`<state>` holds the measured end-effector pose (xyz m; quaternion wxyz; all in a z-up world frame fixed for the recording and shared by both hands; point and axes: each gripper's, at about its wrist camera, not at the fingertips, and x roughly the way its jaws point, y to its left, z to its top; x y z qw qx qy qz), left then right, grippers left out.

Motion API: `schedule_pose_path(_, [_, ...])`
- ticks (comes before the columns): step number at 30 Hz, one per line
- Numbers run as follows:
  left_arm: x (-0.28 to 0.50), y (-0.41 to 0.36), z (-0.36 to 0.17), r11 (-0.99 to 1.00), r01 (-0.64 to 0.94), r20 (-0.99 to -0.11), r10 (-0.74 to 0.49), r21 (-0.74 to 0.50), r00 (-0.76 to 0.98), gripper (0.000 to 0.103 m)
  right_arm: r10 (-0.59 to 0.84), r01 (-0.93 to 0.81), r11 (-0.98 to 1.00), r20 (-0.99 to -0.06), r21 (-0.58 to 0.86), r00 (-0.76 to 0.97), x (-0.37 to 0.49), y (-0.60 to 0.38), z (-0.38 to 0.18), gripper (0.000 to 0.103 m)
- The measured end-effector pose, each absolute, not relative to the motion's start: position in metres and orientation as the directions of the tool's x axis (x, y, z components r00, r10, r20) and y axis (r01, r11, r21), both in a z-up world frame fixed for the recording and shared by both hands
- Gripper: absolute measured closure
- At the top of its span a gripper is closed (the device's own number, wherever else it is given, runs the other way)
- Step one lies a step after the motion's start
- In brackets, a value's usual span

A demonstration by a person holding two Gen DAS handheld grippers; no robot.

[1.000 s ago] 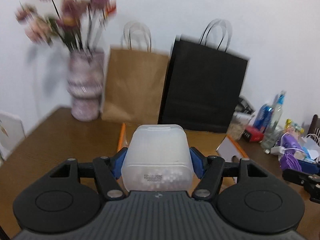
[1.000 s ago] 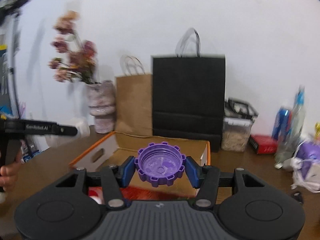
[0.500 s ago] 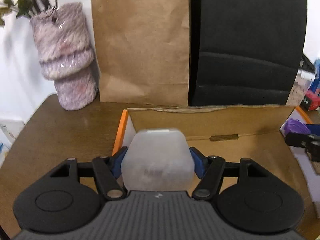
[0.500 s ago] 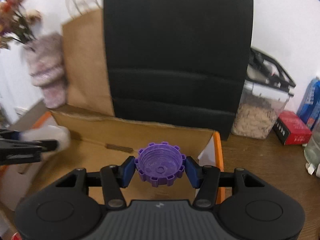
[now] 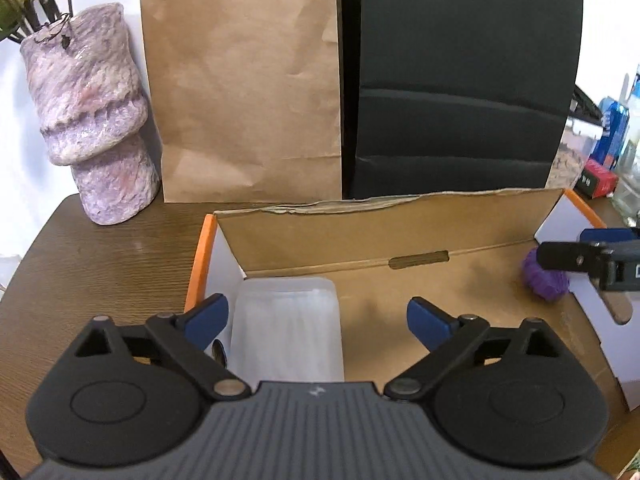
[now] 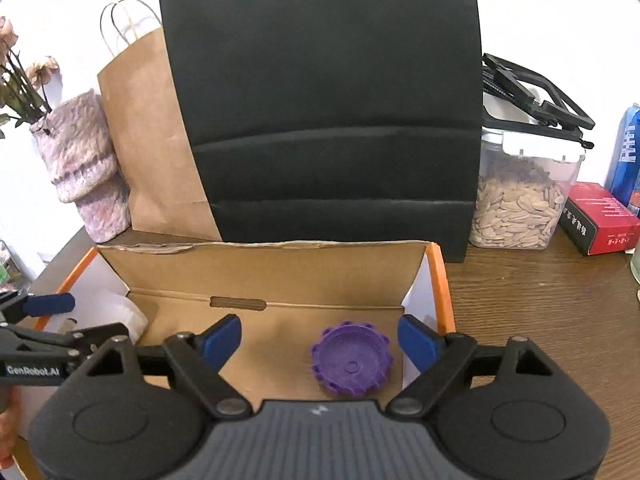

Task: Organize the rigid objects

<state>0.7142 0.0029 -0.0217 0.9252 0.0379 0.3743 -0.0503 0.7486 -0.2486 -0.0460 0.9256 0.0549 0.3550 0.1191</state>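
An open cardboard box (image 5: 336, 236) with orange edges sits on the wooden table; it also shows in the right wrist view (image 6: 264, 264). A translucent white plastic container (image 5: 288, 336) lies in the box's left end, between the spread fingers of my open left gripper (image 5: 318, 318). It shows faintly in the right wrist view (image 6: 128, 316). A purple toothed cap (image 6: 352, 364) lies on the box floor at the right end, below my open right gripper (image 6: 320, 336). The cap also shows in the left wrist view (image 5: 544, 278), partly hidden behind the right gripper.
A brown paper bag (image 5: 244, 92) and a black paper bag (image 5: 460, 92) stand behind the box. A purple stone vase (image 5: 92, 120) stands at the back left. A seed container (image 6: 524, 200), red box (image 6: 600, 220) and blue can stand at the right.
Both grippers moved down into the box and opened. The left one let go of the white container at the left end; the right one let go of the purple cap at the right end.
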Motion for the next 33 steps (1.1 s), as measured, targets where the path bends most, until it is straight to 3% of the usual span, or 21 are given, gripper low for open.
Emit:
schedule_pose_path(8, [0.675, 0.028, 0.001, 0.988, 0.033, -0.581, -0.115, -0.15, 0.806, 0.002, 0.243, -0.217, 0.97, -0.531, 0.113, 0.812, 0.687, -0.248, -0.01, 0.018])
schedule_pose_path(16, [0.547, 0.005, 0.067, 0.997, 0.073, -0.373, -0.072, -0.012, 0.925, 0.001, 0.243, -0.249, 0.968, -0.427, 0.042, 0.871, 0.563, -0.265, 0.032, 0.014])
schedule_pose_path(20, [0.459, 0.003, 0.084, 0.995, 0.092, -0.269, -0.097, -0.03, 0.958, 0.0, 0.228, -0.239, 0.971, -0.372, 0.015, 0.9, 0.49, -0.274, 0.036, 0.014])
schedule_pose_path(27, [0.313, 0.0, 0.074, 0.992, 0.123, -0.164, -0.124, -0.013, 0.979, 0.0, 0.25, -0.254, 0.967, -0.245, 0.015, 0.937, 0.347, -0.282, 0.03, 0.009])
schedule_pose_path(33, [0.207, 0.006, 0.047, 0.999, 0.046, -0.098, -0.045, 0.007, 0.994, 0.0, 0.259, -0.264, 0.964, -0.152, -0.014, 0.954, 0.237, -0.275, 0.013, 0.005])
